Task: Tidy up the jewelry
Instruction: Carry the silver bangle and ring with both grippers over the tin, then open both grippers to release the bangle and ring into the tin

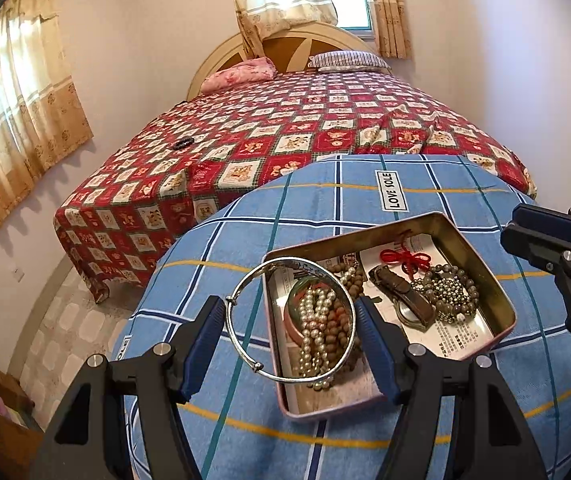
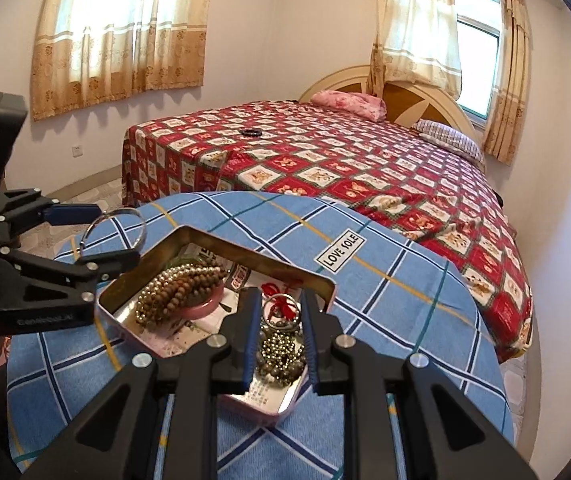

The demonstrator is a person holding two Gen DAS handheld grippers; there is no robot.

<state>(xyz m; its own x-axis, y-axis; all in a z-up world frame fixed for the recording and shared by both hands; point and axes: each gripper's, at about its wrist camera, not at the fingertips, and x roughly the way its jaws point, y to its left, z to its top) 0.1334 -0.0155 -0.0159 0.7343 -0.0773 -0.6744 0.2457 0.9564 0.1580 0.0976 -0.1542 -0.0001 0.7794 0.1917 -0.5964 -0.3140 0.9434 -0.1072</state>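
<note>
My left gripper (image 1: 290, 322) is shut on a silver bangle (image 1: 245, 356), holding it upright above the near left end of an open metal tin (image 1: 501, 300). In the right wrist view the bangle (image 2: 141, 226) shows between the left gripper's fingers. The tin (image 2: 125, 280) holds a pearl strand (image 1: 313, 320), brown wooden beads (image 2: 189, 284), a pink round box (image 2: 209, 304), a red knotted cord (image 1: 401, 258), a leather strap (image 1: 401, 290) and a metal bead strand (image 1: 445, 288). My right gripper (image 2: 279, 324) hovers partly open over the tin's right end, empty.
The tin sits on a round table under a blue plaid cloth (image 1: 325, 200) with a "LOVE SOLE" label (image 2: 339, 252). Behind stands a bed with a red patterned cover (image 2: 345, 160); a dark bracelet (image 2: 251, 132) lies on it. Tiled floor lies left.
</note>
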